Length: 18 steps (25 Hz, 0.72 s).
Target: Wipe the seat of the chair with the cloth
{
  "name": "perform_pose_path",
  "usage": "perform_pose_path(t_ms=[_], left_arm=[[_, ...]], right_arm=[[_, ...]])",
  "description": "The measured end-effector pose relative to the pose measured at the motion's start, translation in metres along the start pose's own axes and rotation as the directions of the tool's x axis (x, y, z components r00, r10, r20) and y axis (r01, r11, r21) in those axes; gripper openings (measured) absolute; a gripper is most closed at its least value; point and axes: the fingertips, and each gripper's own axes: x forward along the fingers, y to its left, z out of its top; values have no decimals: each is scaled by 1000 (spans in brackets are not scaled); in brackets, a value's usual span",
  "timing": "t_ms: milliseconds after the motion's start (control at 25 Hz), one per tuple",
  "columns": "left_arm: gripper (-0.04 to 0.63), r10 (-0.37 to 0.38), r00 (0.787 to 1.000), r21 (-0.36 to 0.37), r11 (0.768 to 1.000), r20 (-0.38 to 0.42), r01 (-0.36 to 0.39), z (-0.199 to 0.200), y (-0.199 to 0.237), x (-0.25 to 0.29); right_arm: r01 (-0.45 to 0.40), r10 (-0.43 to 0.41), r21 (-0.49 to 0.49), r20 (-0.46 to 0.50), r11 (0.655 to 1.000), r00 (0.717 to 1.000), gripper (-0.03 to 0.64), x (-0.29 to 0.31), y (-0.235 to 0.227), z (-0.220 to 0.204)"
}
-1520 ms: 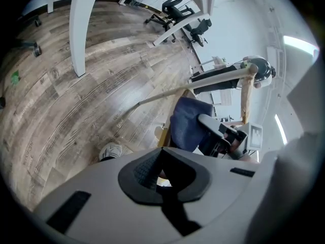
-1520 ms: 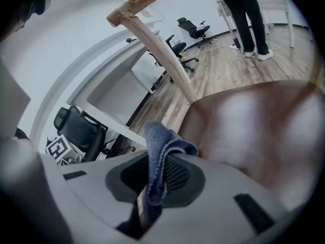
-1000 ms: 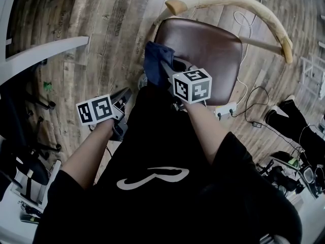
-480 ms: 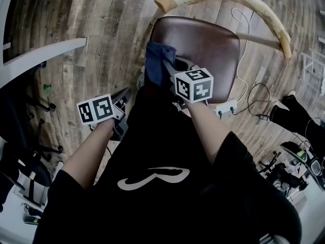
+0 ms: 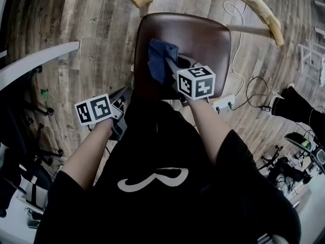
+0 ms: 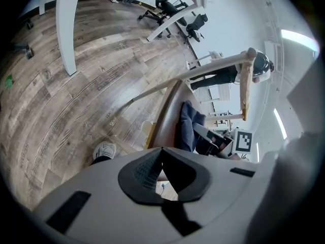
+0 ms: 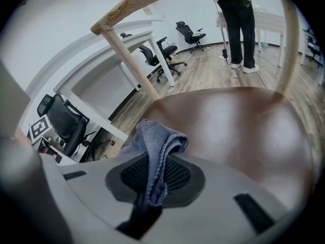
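Note:
The chair's brown leather seat (image 5: pixel 203 34) lies under a curved wooden backrest (image 5: pixel 254 1). A blue cloth (image 5: pixel 161 60) rests on the seat's near left part, and my right gripper (image 5: pixel 170 64) is shut on it. In the right gripper view the cloth (image 7: pixel 152 136) hangs folded out of the right gripper (image 7: pixel 155 156), with the seat (image 7: pixel 228 121) spread beyond. My left gripper (image 5: pixel 123 94) hovers beside the seat's left front edge, apart from it. Its jaws meet in the left gripper view, where the left gripper (image 6: pixel 162 149) holds nothing and the cloth (image 6: pixel 187 126) shows ahead.
A white power strip (image 5: pixel 225 103) with cables lies on the wood floor right of the chair. A white desk edge (image 5: pixel 40 57) runs at the left. A person (image 7: pixel 238 14) stands behind the chair. A shoe (image 6: pixel 104 150) is by the chair's front.
My right gripper has carried the cloth from the seat's front left edge further onto the seat. The left gripper has stayed put.

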Motion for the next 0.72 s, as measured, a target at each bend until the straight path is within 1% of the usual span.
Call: perform_pose_path(t_ms=[280,520,720], left_arm=[[14,1,1000,19,1000,-6,-1,-11,-17,8],[14,-4,1000,15,1000,-27,4,-29,-30,18],[14,-15,999,37,999,-51,17,-36,-44,30]], right_arm=[[36,-36,1,2,999,999,52,-20,-32,-8],[80,-81,39,14,996,997,52,-44,-67,-14],[137,-140,101,23,985,990,52,-67,-103,-20]])
